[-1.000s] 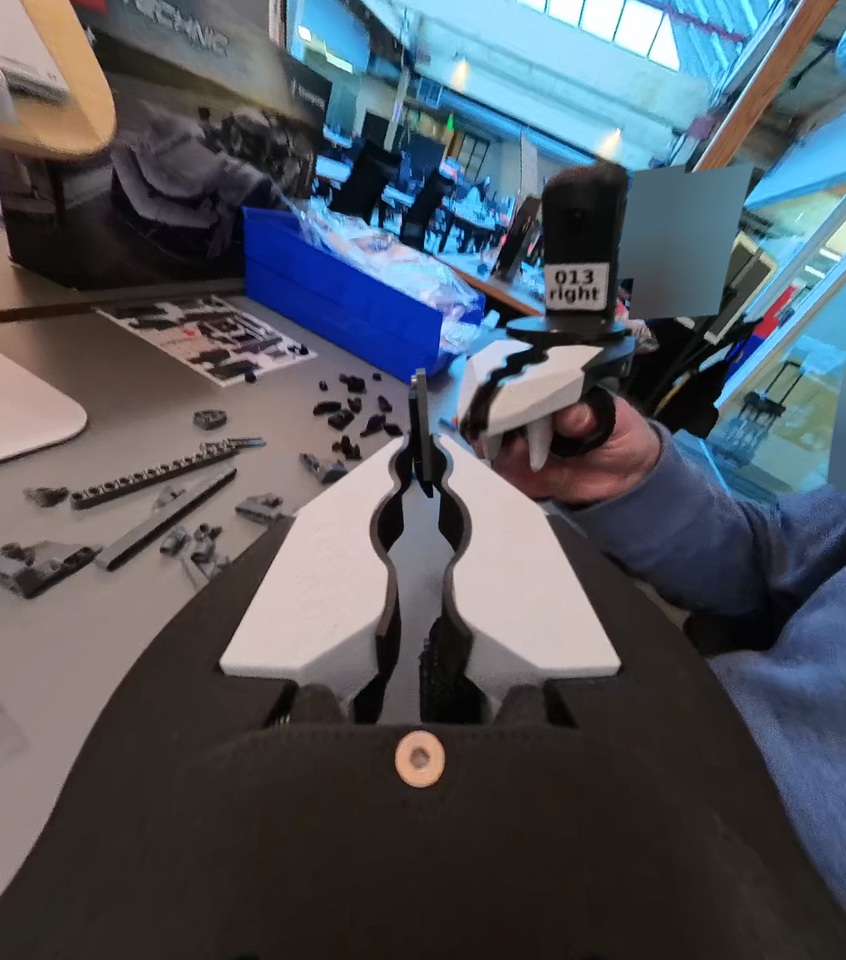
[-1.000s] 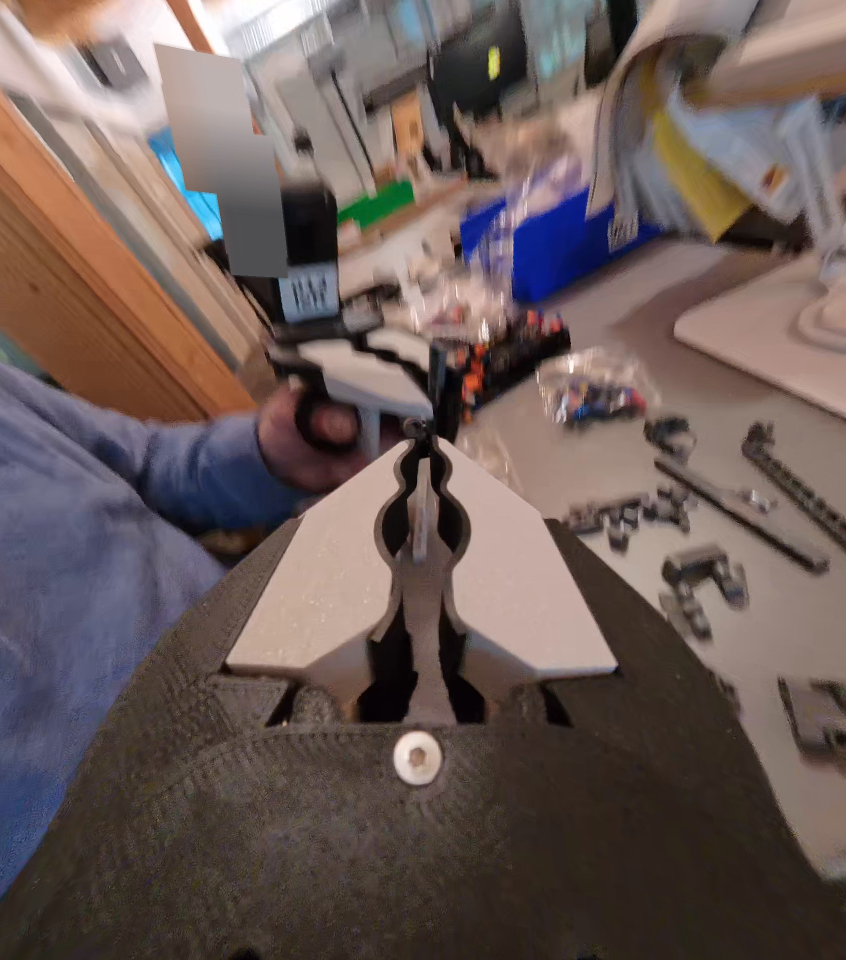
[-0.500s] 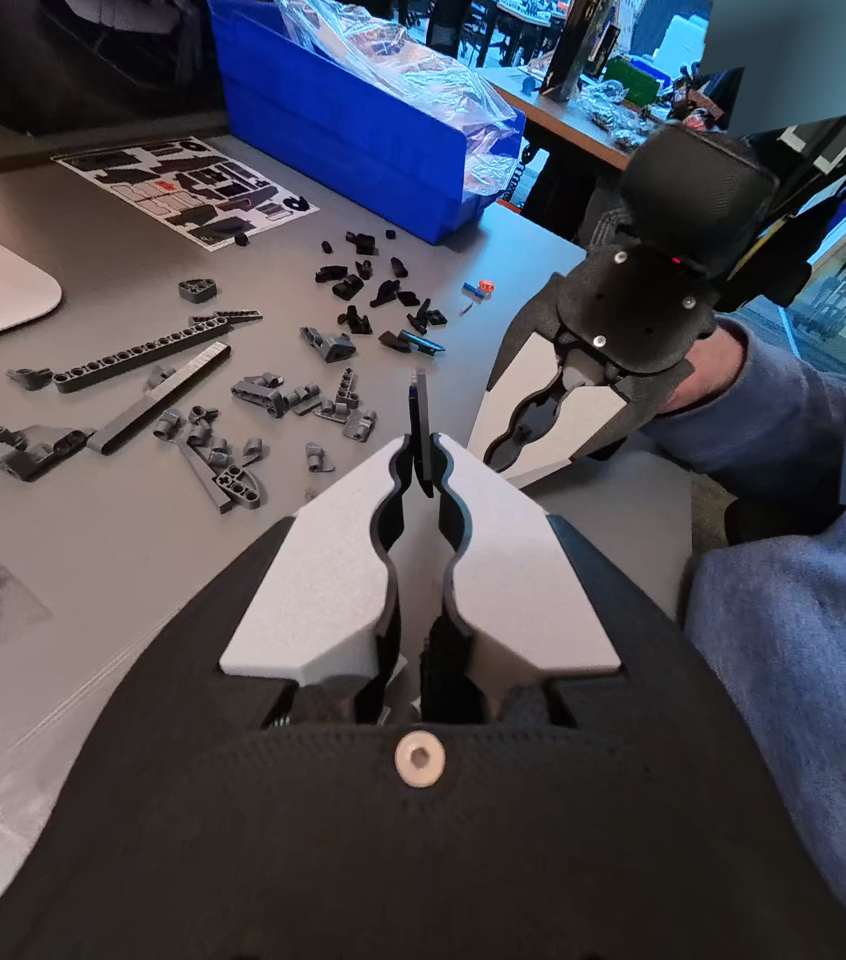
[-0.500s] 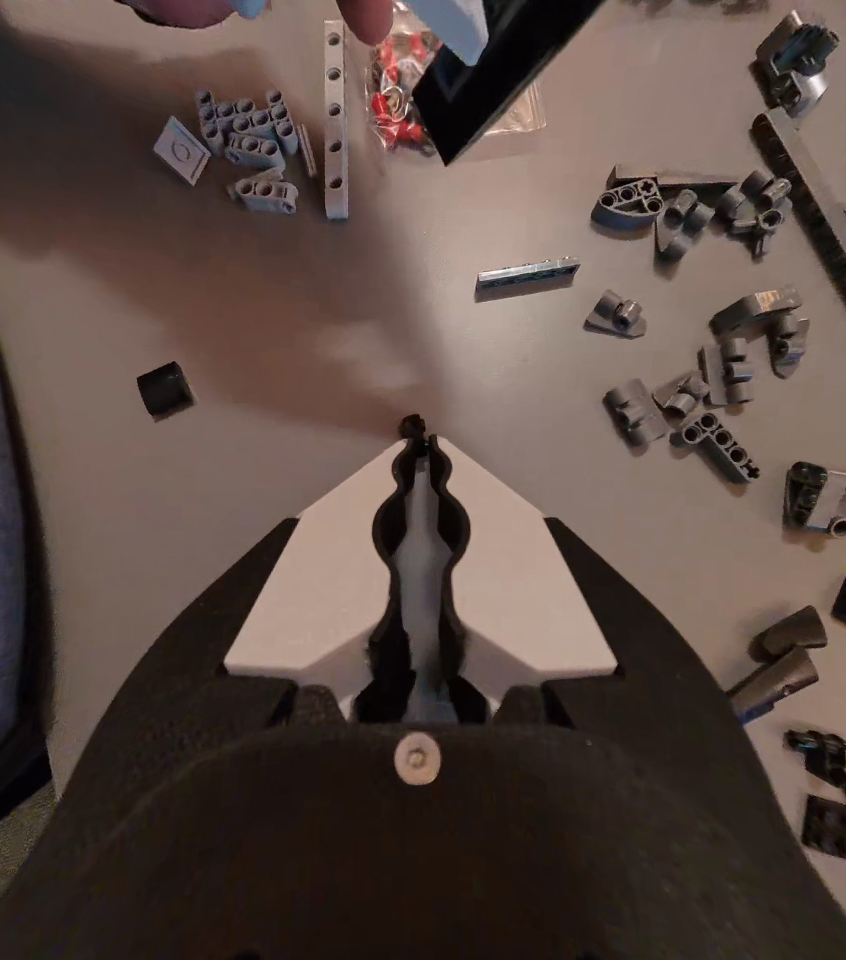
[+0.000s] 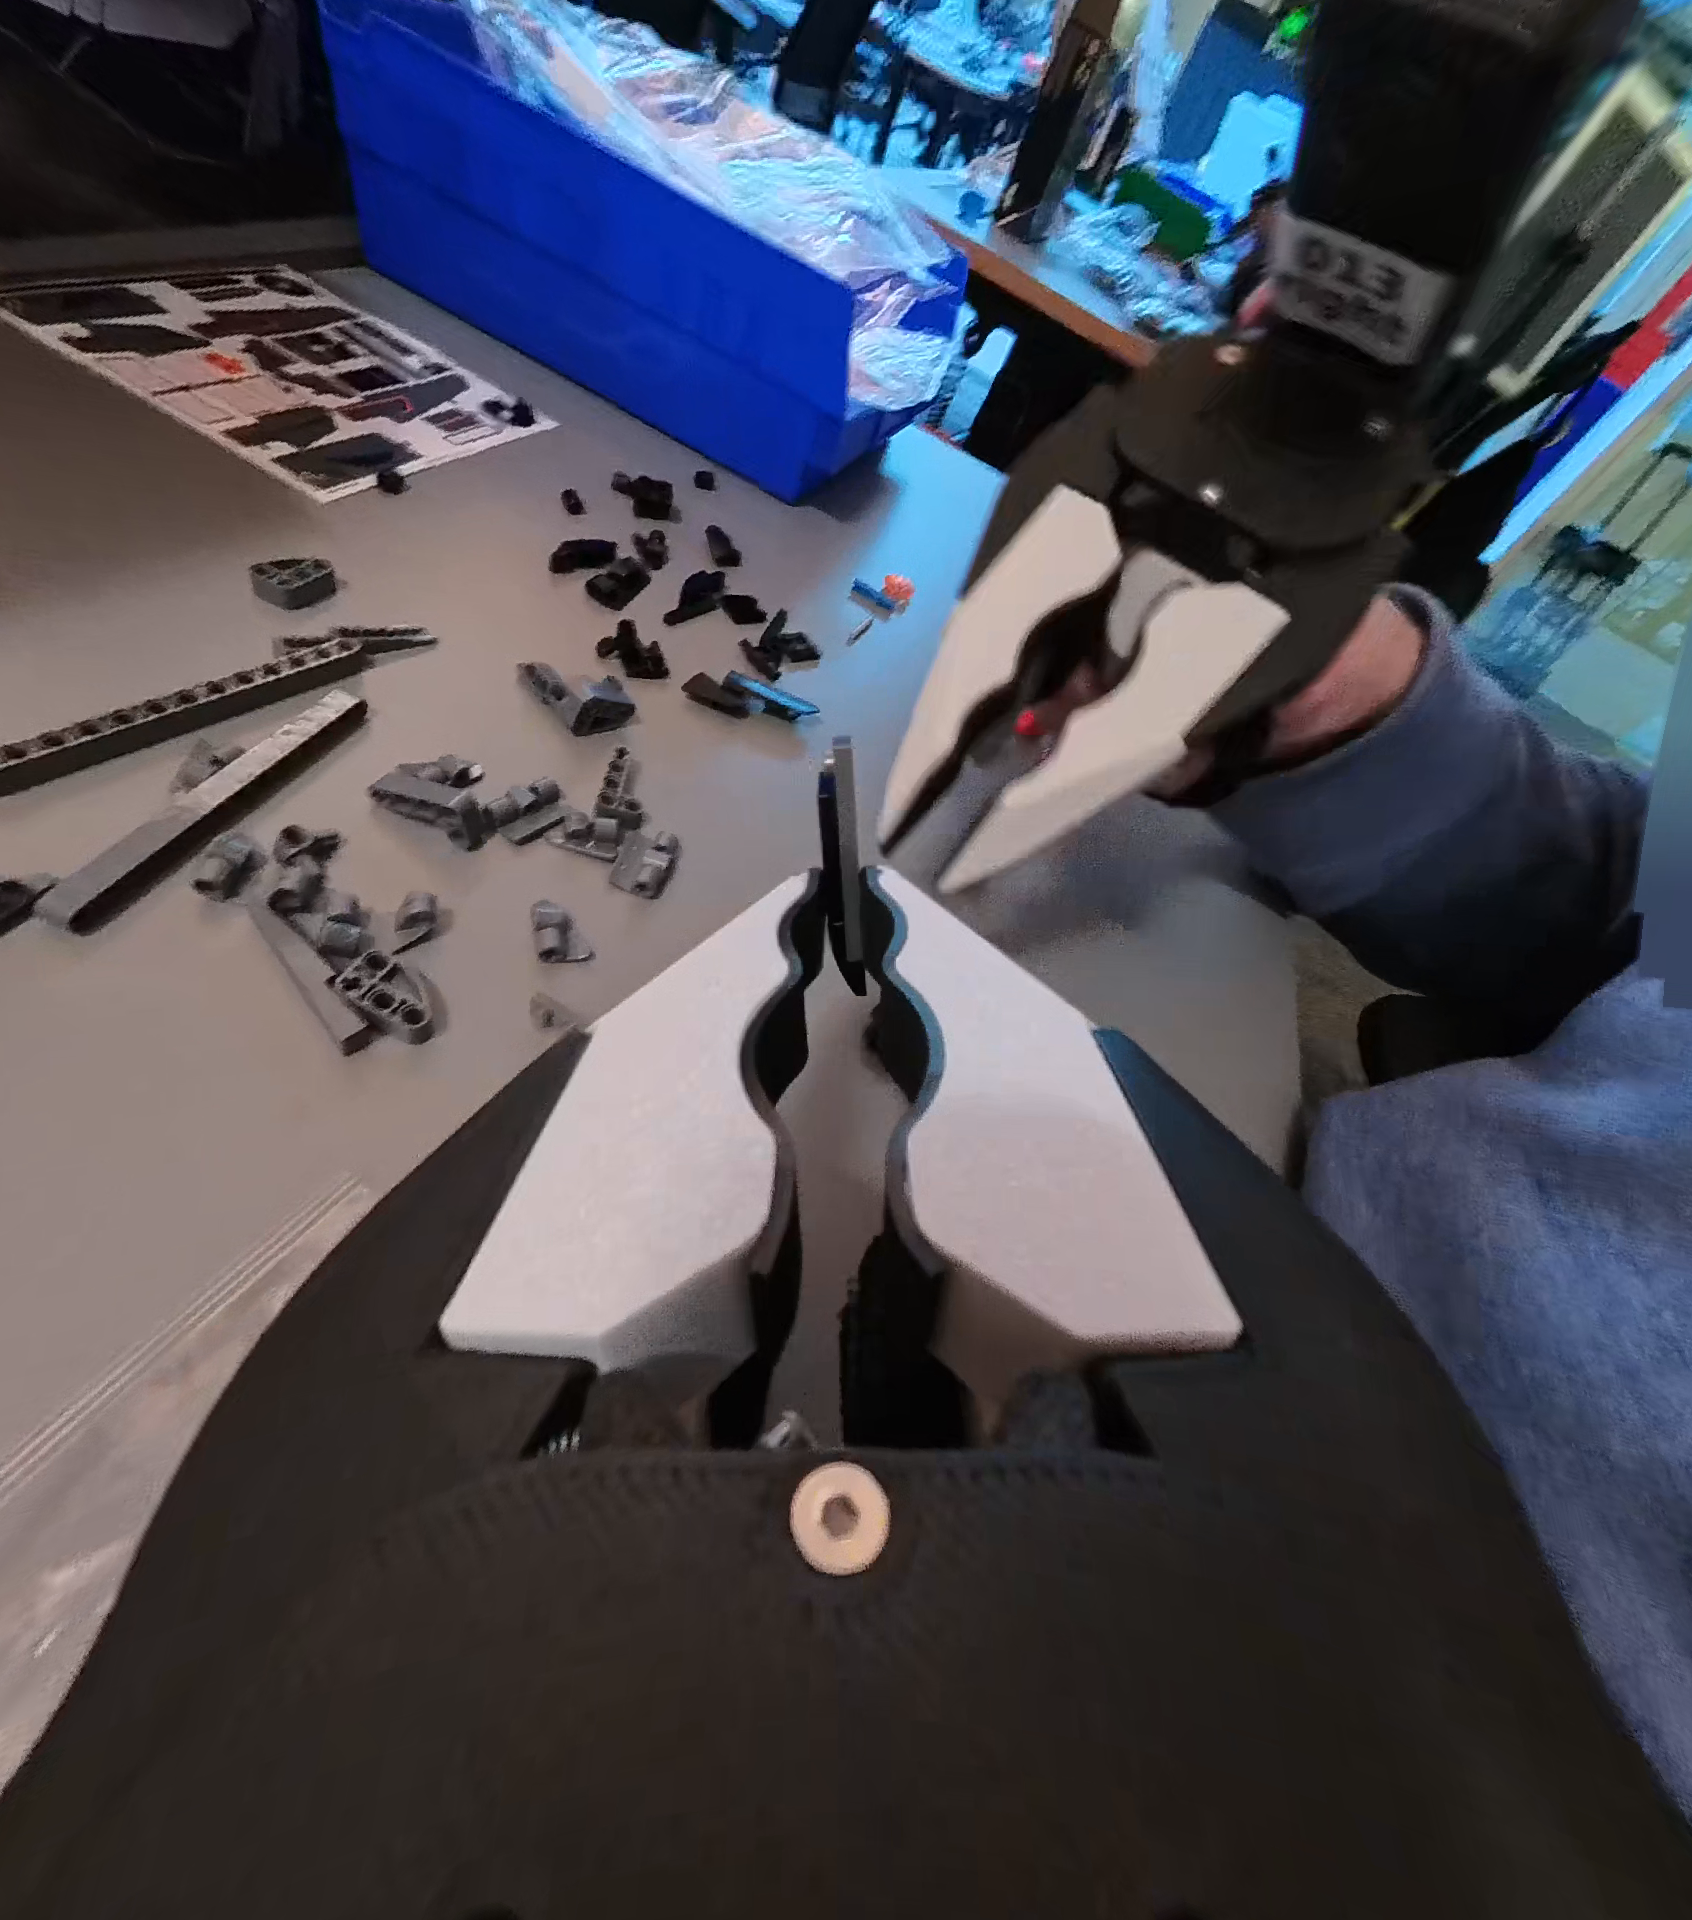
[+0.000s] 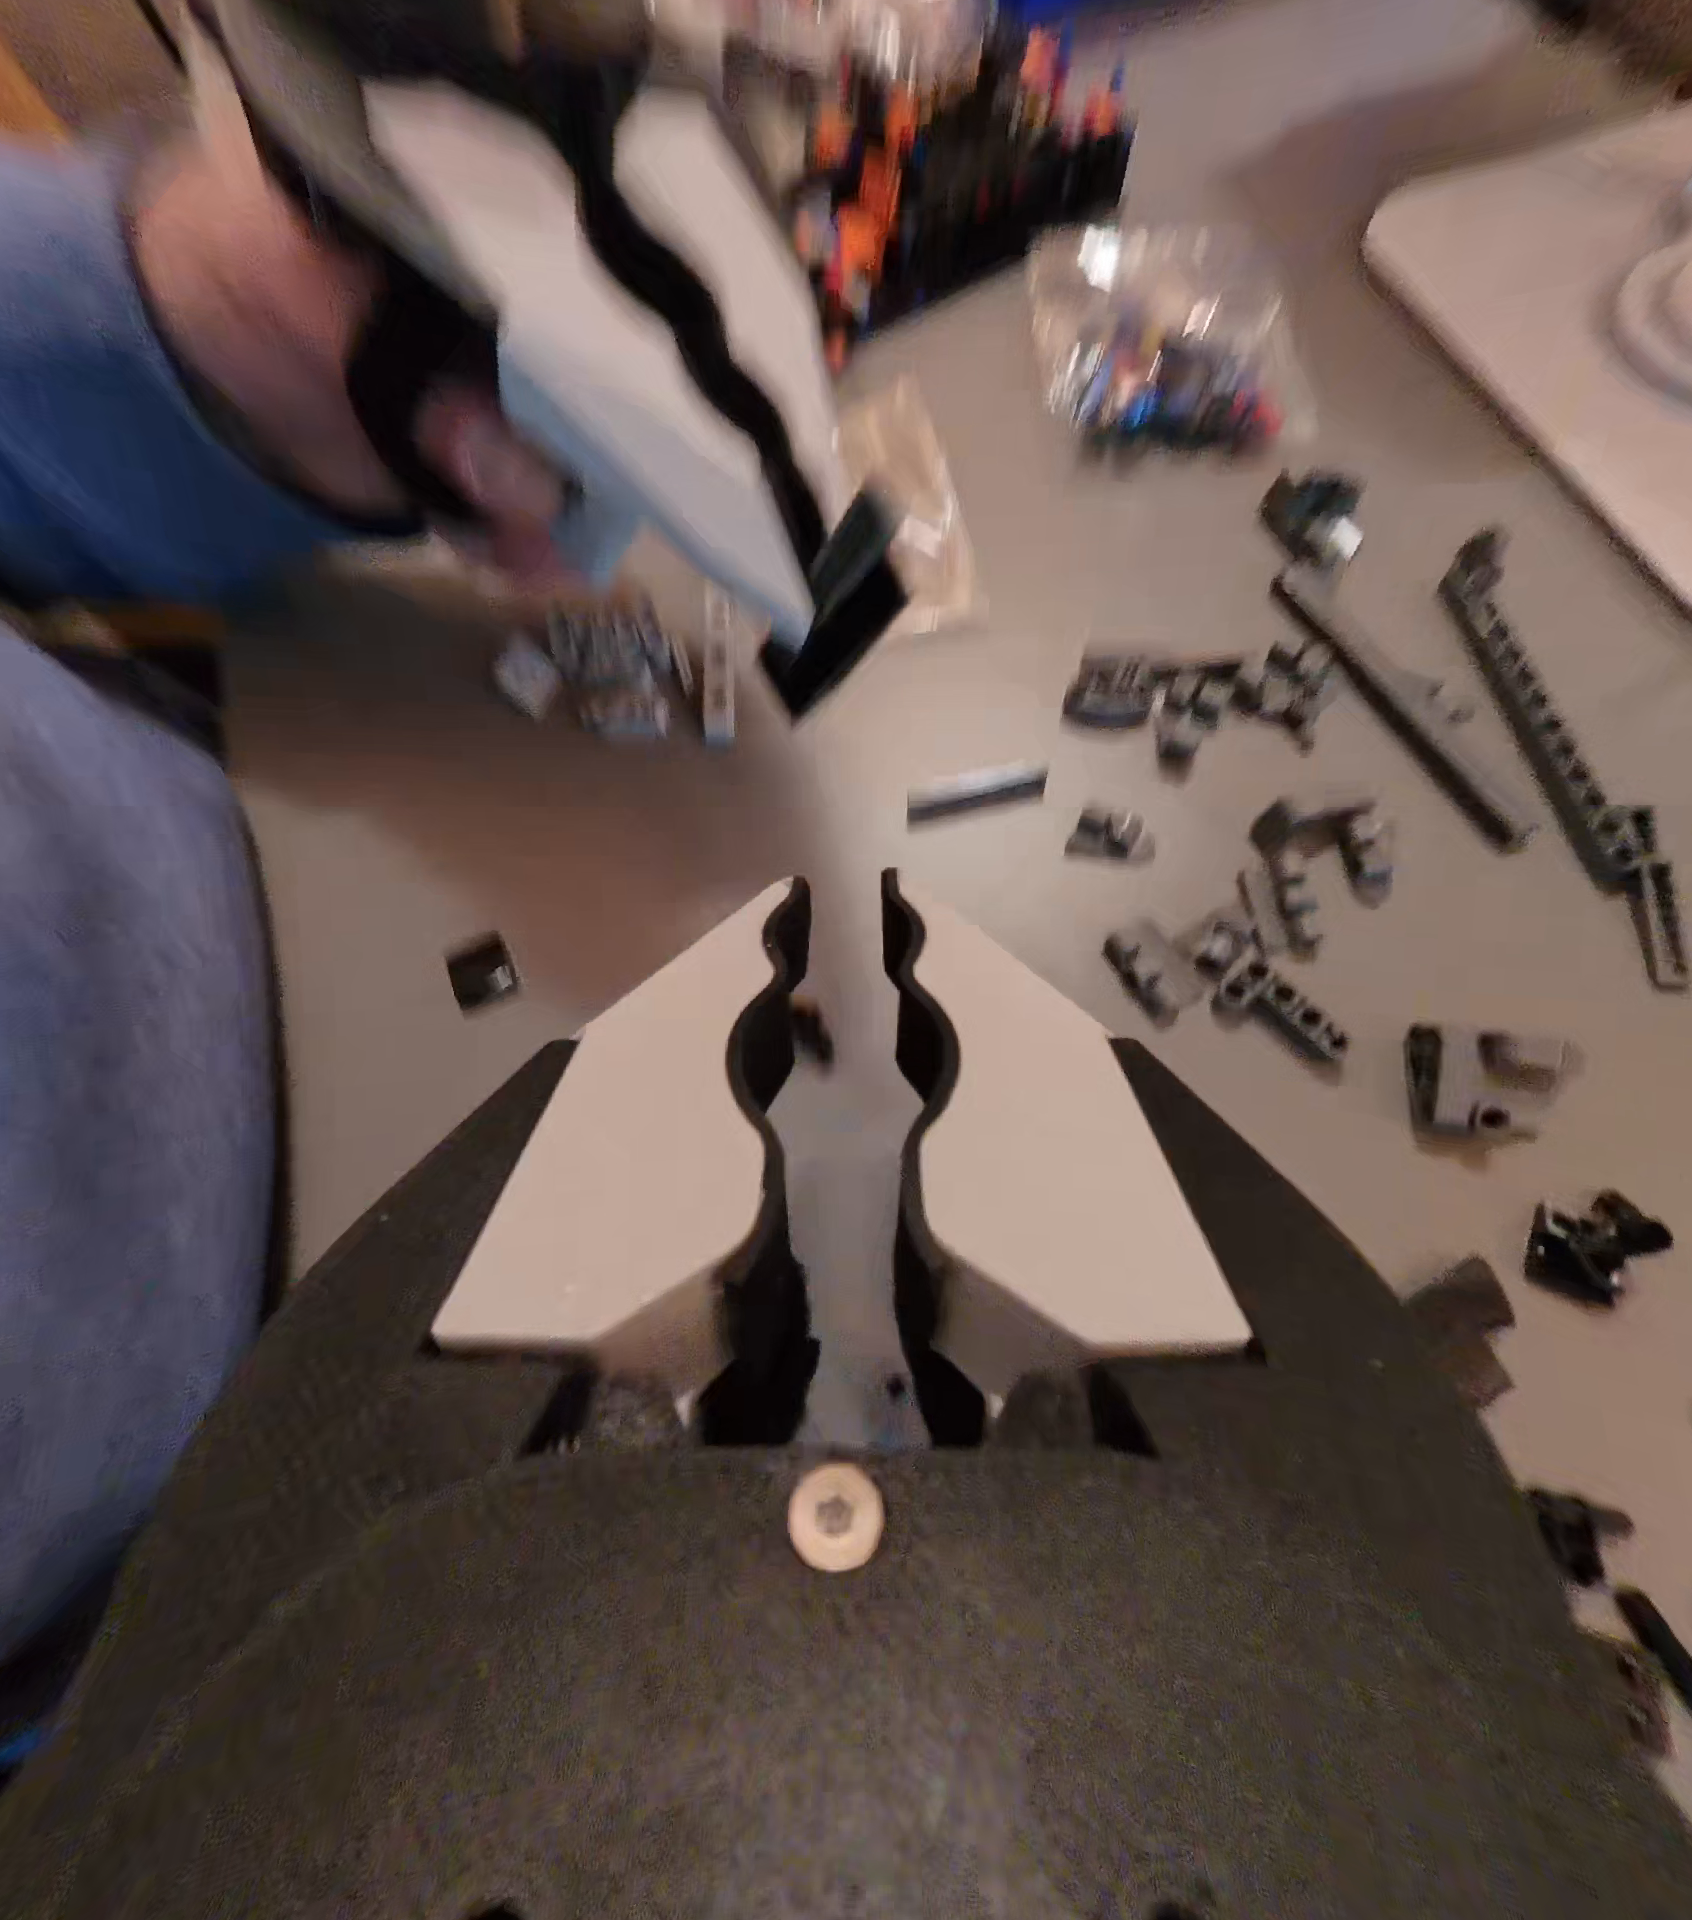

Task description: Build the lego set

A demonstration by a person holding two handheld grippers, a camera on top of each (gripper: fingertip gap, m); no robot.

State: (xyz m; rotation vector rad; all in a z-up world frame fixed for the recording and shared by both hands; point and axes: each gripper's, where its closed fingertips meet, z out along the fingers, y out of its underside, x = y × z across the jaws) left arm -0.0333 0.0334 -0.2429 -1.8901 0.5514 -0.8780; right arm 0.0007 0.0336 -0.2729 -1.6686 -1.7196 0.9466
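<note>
My left gripper [image 5: 844, 883] is shut on a thin flat black plate [image 5: 842, 831] that stands edge-on out of its tips. The right wrist view shows the same plate [image 6: 837, 613] in the left gripper, held above the grey table [image 6: 613, 883]. My right gripper [image 6: 842, 894] is open, with a clear gap between its fingertips and nothing pressed between them. A small black piece [image 6: 806, 1023] shows farther back in the gap, by the left finger. In the left wrist view the right gripper [image 5: 925, 860] hovers close to the right of the plate.
Grey and black lego parts [image 5: 509, 810] lie scattered on the table, with long grey beams [image 5: 167, 717] at the left. Also there are a blue bin [image 5: 613, 260], a sticker sheet [image 5: 270, 384], a bag of small parts [image 6: 1164, 343], a white base [image 6: 1600, 312] and a small black block [image 6: 481, 971]. My right fingertips sit around 5 centimeters from my left ones. The small black block [image 6: 481, 971] sits 12 centimeters or so from the ends of my right fingers.
My right gripper's jaws have parted; the small black piece pinched at their tips half a second ago is no longer gripped. The right gripper tilted up. The left gripper keeps its plate.
</note>
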